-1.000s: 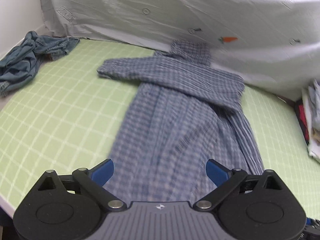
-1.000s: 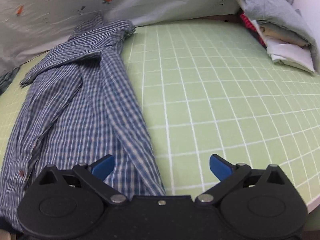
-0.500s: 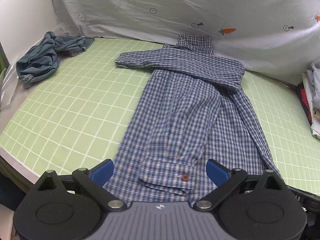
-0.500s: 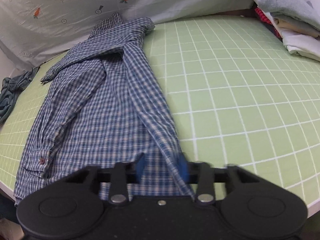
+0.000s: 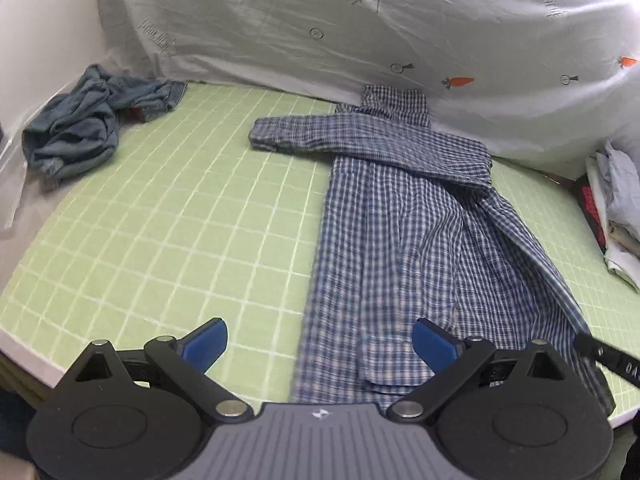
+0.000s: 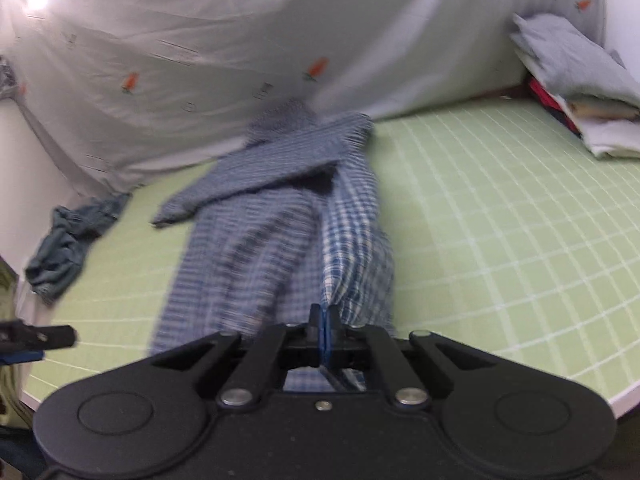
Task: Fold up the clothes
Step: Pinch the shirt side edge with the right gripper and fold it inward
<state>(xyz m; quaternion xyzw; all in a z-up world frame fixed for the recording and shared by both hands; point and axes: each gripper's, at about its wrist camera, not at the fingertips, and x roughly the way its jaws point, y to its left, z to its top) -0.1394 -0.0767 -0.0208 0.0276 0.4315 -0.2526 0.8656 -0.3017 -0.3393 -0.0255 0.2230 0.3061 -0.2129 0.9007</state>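
The checked shirt (image 5: 404, 216) lies lengthwise on the green mat (image 5: 168, 224), collar toward the sheet (image 5: 360, 20). The right gripper (image 6: 324, 320) is pinching the shirt's hem, lifting that edge. The left gripper (image 5: 320, 344) hangs wide open over the near hem, holding nothing.

A makeshift home workspace: green gridded mat (image 5: 168, 216), carrot-print sheet (image 5: 360, 28) as backdrop, clothes pile (image 6: 576, 80) alongside.
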